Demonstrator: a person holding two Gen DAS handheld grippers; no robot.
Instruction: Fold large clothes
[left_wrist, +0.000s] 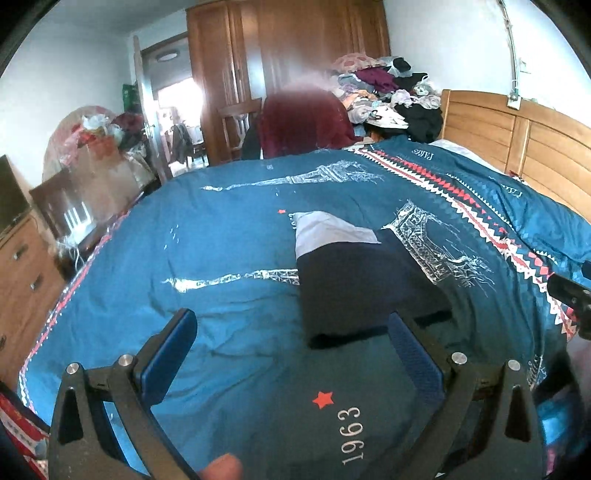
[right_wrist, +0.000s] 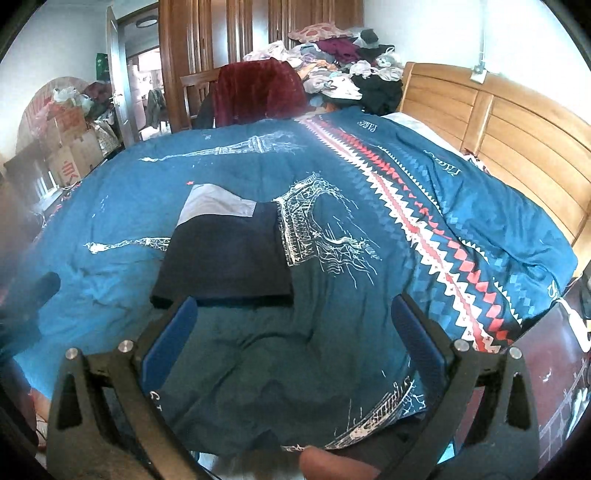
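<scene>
The left gripper (left_wrist: 291, 332) stands wide apart and empty above the blue Eiffel-tower duvet (left_wrist: 229, 229). Its right finger's tip overlaps the near edge of the folded dark navy garment (left_wrist: 365, 288), which lies flat on the duvet; whether they touch cannot be told. A pale grey panel (left_wrist: 328, 232) shows at the garment's far end. A heap of clothes (left_wrist: 388, 96) sits beyond the bed, beside the wooden headboard (left_wrist: 524, 147).

From the right wrist, the right gripper (right_wrist: 293, 319) is likewise spread wide, holding nothing. The same folded garment (right_wrist: 229, 254) lies just ahead of its left finger, near the middle of the bed. A dark red cloth (right_wrist: 258, 92) drapes a chair at the far side.
</scene>
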